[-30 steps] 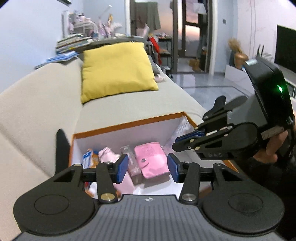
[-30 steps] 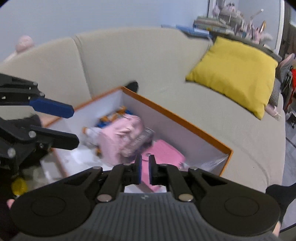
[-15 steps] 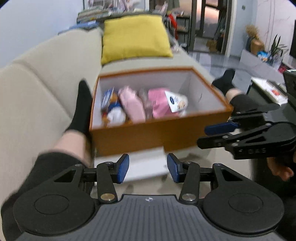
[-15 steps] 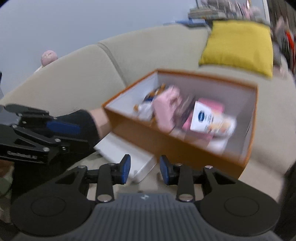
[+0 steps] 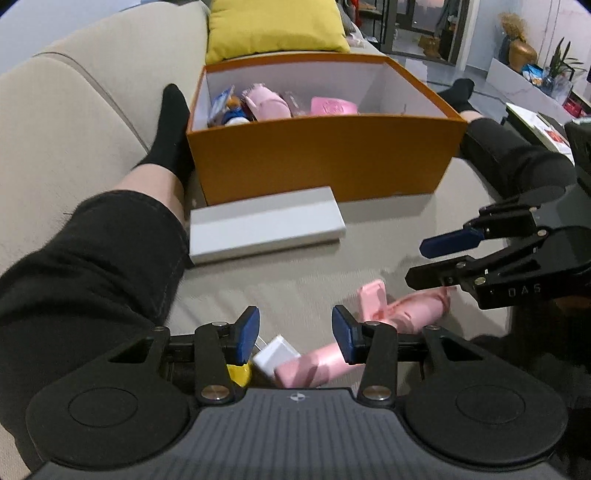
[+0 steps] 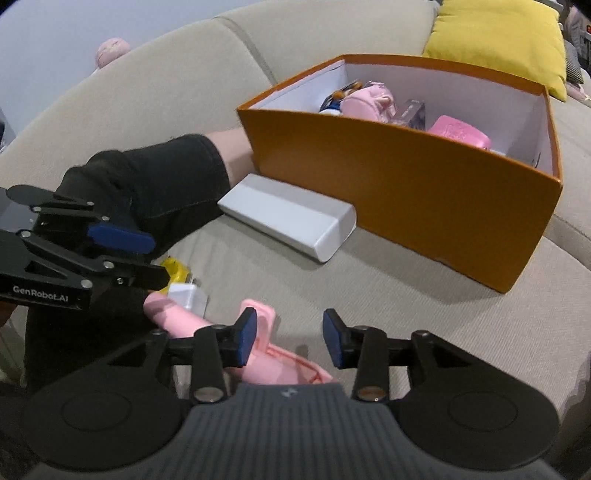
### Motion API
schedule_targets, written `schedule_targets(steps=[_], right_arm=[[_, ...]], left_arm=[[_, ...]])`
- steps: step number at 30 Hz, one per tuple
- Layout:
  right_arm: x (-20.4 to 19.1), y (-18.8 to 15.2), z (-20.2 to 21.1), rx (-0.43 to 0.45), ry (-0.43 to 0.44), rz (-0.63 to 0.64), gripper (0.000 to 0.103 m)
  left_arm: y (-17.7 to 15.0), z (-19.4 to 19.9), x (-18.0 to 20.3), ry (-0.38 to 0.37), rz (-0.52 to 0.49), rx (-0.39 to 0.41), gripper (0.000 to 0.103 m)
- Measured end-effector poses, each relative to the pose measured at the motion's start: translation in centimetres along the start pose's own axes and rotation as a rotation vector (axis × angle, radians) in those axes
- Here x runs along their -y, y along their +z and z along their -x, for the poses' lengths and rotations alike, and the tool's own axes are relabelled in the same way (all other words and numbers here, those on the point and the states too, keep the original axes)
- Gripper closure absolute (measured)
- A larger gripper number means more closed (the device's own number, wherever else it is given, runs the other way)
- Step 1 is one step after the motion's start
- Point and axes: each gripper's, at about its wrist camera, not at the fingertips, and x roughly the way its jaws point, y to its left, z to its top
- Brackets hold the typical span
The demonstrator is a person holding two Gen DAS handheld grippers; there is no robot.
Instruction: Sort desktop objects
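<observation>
An orange box (image 5: 321, 162) (image 6: 406, 184) sits on the beige sofa, holding pink pouches and other small items. A flat white box (image 5: 264, 223) (image 6: 291, 214) lies in front of it. Closer to me lie a pink pouch (image 5: 402, 306) (image 6: 273, 354), a white charger (image 5: 275, 356) (image 6: 186, 295) and a yellow object (image 5: 240, 373) (image 6: 175, 267). My left gripper (image 5: 294, 334) is open just above the charger. My right gripper (image 6: 289, 339) hovers over the pink pouch, its jaws opening, with nothing pressed between them.
A person's legs in black shorts and socks (image 5: 170, 122) lie on both sides of the orange box. A yellow cushion (image 5: 273, 26) rests behind it. Shelves, a doorway and plants stand far off to the right.
Both grippers pulled back from inside the orange box and dropped toward the loose items on the near sofa. The right gripper went from shut to open.
</observation>
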Motion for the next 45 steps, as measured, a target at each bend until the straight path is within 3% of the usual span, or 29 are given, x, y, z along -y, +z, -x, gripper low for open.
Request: schedule_targets(steps=[6,10,17,22,28,33,36,41,45], right_arm=[[-0.4,-0.8,-0.6,-0.06,0.023,0.029,0.056],[0.0,-0.2,0.4,-0.025,0.002,0.024,0.057],[3.0,5.3,4.5,0.052,-0.083,0.022,0.057],[6.3,10.0,4.9,0.031,-0.193,-0.003,0.057],[9.3,14.5,0.8,-0.081,-0.283,0.01,0.057],[10.3,16.6,-4.1,-0.199,-0.315,0.047,0.052],[11.1,17.3,-7.0,-0.273,-0.343,0.058,0.044],[11.6,17.7,-11.3,-0.382,-0.383,0.11,0.039],[10.8,17.7,-13.0,-0.416,-0.417,0.213,0.035]], left_arm=[[-0.9,0.3,-0.2,0.017,-0.025,-0.038,0.052],[-1.1,0.6,-0.4,0.014,-0.012,-0.043,0.052],[3.2,0.7,0.3,-0.007,-0.061,0.041,0.052],[6.7,0.6,0.7,-0.033,-0.097,0.099,0.054],[11.4,0.0,1.1,-0.055,-0.143,0.151,0.058],[14.5,-2.7,0.8,-0.062,-0.146,0.139,0.058],[15.4,-4.2,0.4,-0.072,-0.138,0.128,0.058],[15.9,-5.5,-0.3,-0.096,-0.127,0.126,0.058],[16.0,-6.1,-1.0,-0.104,-0.113,0.128,0.058]])
